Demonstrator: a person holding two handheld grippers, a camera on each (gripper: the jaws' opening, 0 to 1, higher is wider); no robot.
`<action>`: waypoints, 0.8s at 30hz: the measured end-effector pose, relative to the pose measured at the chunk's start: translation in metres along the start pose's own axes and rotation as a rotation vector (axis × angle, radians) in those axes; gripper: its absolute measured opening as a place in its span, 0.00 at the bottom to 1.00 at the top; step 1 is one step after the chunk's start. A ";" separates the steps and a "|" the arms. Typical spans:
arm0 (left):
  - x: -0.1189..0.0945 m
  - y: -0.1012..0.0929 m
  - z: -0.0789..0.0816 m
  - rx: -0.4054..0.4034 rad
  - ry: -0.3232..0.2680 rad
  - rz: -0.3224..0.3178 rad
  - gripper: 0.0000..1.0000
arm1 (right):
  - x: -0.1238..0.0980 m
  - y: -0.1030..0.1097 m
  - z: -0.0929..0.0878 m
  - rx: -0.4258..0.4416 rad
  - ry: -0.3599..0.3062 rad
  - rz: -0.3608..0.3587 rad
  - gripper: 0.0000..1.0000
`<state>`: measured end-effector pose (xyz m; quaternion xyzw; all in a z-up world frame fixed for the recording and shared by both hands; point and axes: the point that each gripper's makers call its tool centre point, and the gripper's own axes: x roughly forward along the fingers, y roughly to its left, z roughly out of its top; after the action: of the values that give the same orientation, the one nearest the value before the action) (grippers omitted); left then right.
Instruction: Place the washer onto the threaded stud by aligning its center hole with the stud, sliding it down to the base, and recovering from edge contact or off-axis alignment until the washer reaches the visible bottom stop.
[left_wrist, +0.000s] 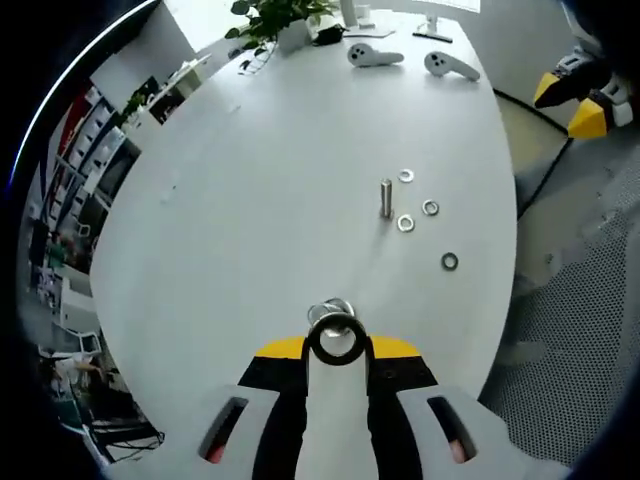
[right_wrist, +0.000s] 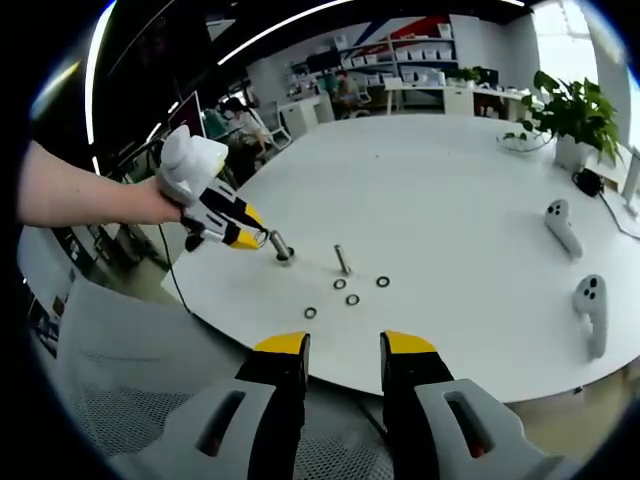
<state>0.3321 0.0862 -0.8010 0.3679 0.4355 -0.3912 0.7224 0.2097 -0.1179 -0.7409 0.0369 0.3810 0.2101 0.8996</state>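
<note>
A short threaded stud (left_wrist: 386, 197) (right_wrist: 342, 260) stands upright near the middle of the white table (left_wrist: 250, 200) (right_wrist: 450, 190). Several small washers lie flat around it, among them one (left_wrist: 405, 223) touching its foot and one (left_wrist: 449, 262) farther off; in the right gripper view the nearest washer (right_wrist: 340, 284) lies just in front of the stud. My left gripper (left_wrist: 337, 348) (right_wrist: 245, 238), held by a hand (right_wrist: 110, 200), is closed around a white piece carrying a metal ring part (left_wrist: 335, 335) (right_wrist: 280, 247), left of the stud. My right gripper (right_wrist: 345, 345) (left_wrist: 565, 108) hangs open and empty off the table edge.
Two white hand controllers (left_wrist: 375, 55) (right_wrist: 560, 225) lie at the far end of the table, near a potted plant (left_wrist: 280, 20) (right_wrist: 570, 110). Grey mesh seating (right_wrist: 110, 370) sits below the table's rim. Shelves and desks line the room behind.
</note>
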 end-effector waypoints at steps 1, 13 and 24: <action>0.001 0.001 0.001 0.000 0.001 0.001 0.19 | 0.000 0.000 0.000 0.001 0.001 -0.001 0.30; 0.011 0.011 0.010 0.018 0.017 0.007 0.19 | 0.000 -0.001 0.000 0.006 0.000 -0.006 0.30; 0.023 0.007 0.009 0.048 0.057 -0.013 0.19 | 0.000 -0.003 0.000 0.013 -0.001 -0.011 0.30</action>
<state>0.3485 0.0759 -0.8176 0.3934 0.4486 -0.3957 0.6982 0.2105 -0.1203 -0.7412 0.0406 0.3819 0.2026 0.9008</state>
